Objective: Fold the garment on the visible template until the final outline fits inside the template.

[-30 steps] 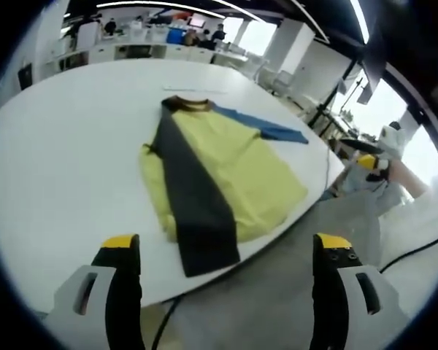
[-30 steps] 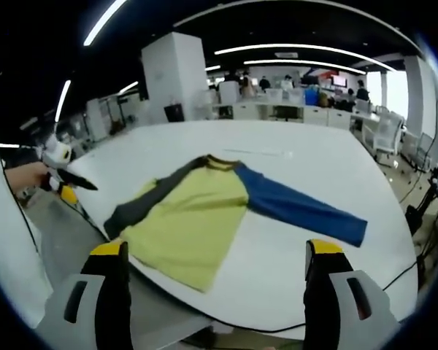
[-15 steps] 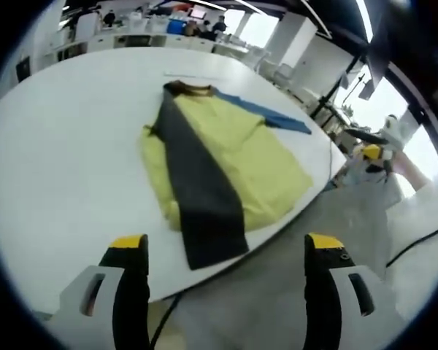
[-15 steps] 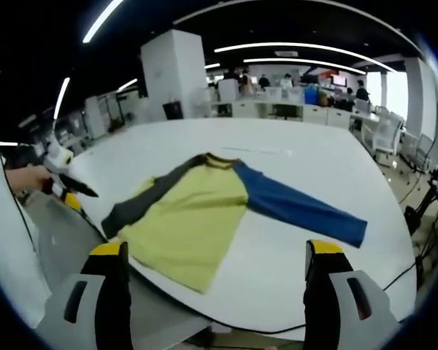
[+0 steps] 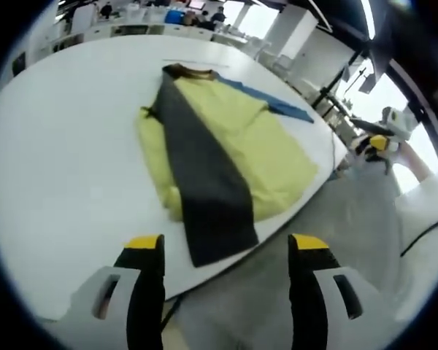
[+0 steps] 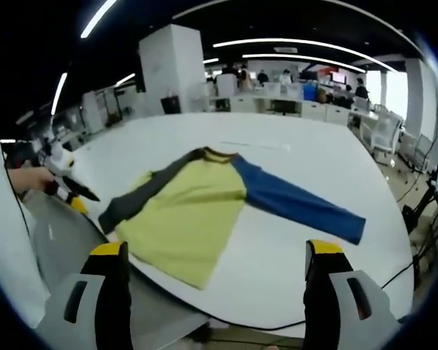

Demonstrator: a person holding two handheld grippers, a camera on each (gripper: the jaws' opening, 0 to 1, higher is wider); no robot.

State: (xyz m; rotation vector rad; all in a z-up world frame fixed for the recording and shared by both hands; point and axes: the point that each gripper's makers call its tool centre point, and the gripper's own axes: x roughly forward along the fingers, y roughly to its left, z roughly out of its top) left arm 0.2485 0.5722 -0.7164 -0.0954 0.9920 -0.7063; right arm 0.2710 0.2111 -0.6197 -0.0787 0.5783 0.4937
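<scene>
Left gripper view: we see the left claw [image 5: 226, 251] at the bottom, its two yellow-tipped jaws spread wide with nothing between them, held off the near edge of the white tabletop [image 5: 66, 153]. The garment [image 5: 233, 149], a yellow long-sleeve shirt, lies flat on the tabletop close to that near edge. Its dark grey sleeve [image 5: 201, 189] is folded over the yellow body and runs from the collar [image 5: 186, 71] down to the hem, with the cuff end nearest the left claw. The blue sleeve [image 5: 274, 103] sticks out on the far side toward the tabletop edge. Beyond that edge we see the right claw [image 5: 376, 142], yellow and white, held by a hand [image 5: 416, 157]; we cannot tell its jaw state from here.

Right gripper view: the right claw [image 6: 215, 251] rises at the bottom, jaws wide apart and gripping nothing, hovering off the tabletop [image 6: 314, 164] edge. The garment [image 6: 193, 215] lies near the close edge, hem toward us, collar [image 6: 215, 153] away. The blue sleeve [image 6: 299, 204] stretches out straight toward the right side of the tabletop, the grey sleeve [image 6: 142, 195] lies along the other side of the body. Past that side the left claw [image 6: 69, 193] shows, held in a hand [image 6: 29, 179], just off the tabletop edge near the grey cuff. A cable [image 6: 394, 281] hangs off the tabletop edge. Desks and people sit far back in the room.
</scene>
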